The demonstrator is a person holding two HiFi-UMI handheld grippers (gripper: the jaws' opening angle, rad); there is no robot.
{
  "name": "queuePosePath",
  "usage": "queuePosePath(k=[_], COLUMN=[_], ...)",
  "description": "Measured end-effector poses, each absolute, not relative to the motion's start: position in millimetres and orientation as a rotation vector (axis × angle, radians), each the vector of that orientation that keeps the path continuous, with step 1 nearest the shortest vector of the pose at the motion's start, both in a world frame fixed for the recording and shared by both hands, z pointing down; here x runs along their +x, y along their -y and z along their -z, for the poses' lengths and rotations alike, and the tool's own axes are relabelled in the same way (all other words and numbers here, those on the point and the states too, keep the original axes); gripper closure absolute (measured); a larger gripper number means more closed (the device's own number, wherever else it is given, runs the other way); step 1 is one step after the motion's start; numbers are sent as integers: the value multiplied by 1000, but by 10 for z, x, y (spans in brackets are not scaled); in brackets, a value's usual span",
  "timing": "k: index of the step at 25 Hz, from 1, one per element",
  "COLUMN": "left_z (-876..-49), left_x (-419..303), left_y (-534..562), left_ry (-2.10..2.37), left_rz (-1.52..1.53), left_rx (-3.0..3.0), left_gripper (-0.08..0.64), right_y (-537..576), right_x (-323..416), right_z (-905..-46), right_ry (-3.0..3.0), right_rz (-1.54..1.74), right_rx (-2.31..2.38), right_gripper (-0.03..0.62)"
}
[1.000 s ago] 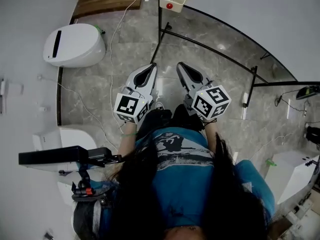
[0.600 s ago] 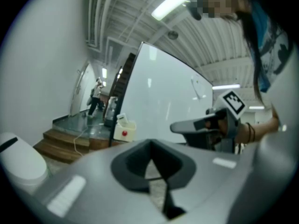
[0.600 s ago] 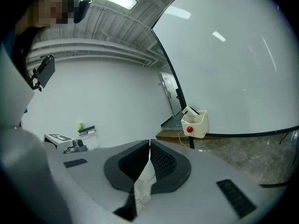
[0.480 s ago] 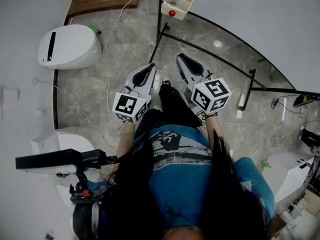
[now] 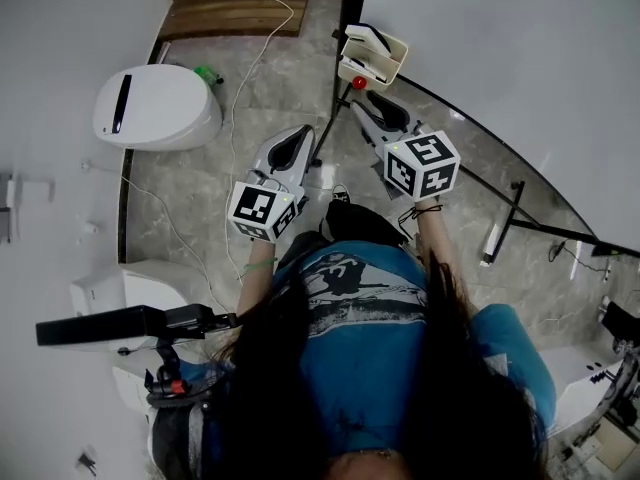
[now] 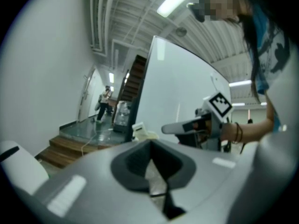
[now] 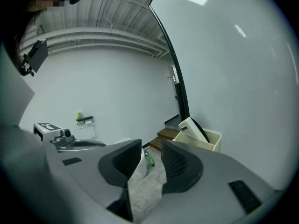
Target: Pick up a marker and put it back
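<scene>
A cream holder (image 5: 374, 54) hangs at the whiteboard's lower edge, with a white eraser (image 7: 192, 129) leaning in it. A small red round end (image 5: 358, 83), perhaps a marker's cap, shows just under the holder; no marker is plainly visible. My right gripper (image 5: 362, 108) reaches up to the holder, its tip just below the red end. Its jaws are opening, and the right gripper view (image 7: 152, 155) shows nothing between them. The holder (image 7: 205, 139) lies just to their right. My left gripper (image 5: 298, 136) hangs lower and left, jaws shut (image 6: 152, 148) on nothing.
The whiteboard (image 5: 520, 58) fills the right side on a black frame (image 5: 520, 218). On the marble floor sit a white rounded device (image 5: 155, 108), a green bottle (image 5: 208, 74) and loose cables (image 5: 235, 88). Wooden steps (image 5: 240, 3) lie beyond. A black handheld rig (image 5: 130, 323) juts out at lower left.
My right gripper has moved forward and up to the cream holder. The left gripper has stayed about where it was.
</scene>
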State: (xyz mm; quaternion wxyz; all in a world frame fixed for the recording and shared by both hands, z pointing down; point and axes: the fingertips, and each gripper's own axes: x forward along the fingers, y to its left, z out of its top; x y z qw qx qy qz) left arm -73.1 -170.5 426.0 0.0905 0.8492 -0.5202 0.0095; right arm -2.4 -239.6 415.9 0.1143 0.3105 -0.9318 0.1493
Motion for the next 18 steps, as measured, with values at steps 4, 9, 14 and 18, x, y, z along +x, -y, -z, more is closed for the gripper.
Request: queuePosePath(k=[4, 9, 14, 18], left_z=[-4254, -4319, -4398, -4415], left_x=[-698, -757, -788, -805], left_y=[2040, 2237, 2435, 2573], left_ry=[1582, 1612, 1585, 1549], left_rz=[-27, -25, -35, -37], left_rx=[2508, 2468, 2458, 2477], left_gripper=[557, 557, 557, 557], right_y=[2823, 3100, 3313, 3428], right_x=[-146, -398, -518, -566], right_z=[-4278, -4522, -4725, -4893], right_ry=[2673, 2535, 2373, 2264], right_rz=[-318, -160, -15, 17], right_rx=[843, 734, 706, 698], right_gripper=[465, 451, 445, 445])
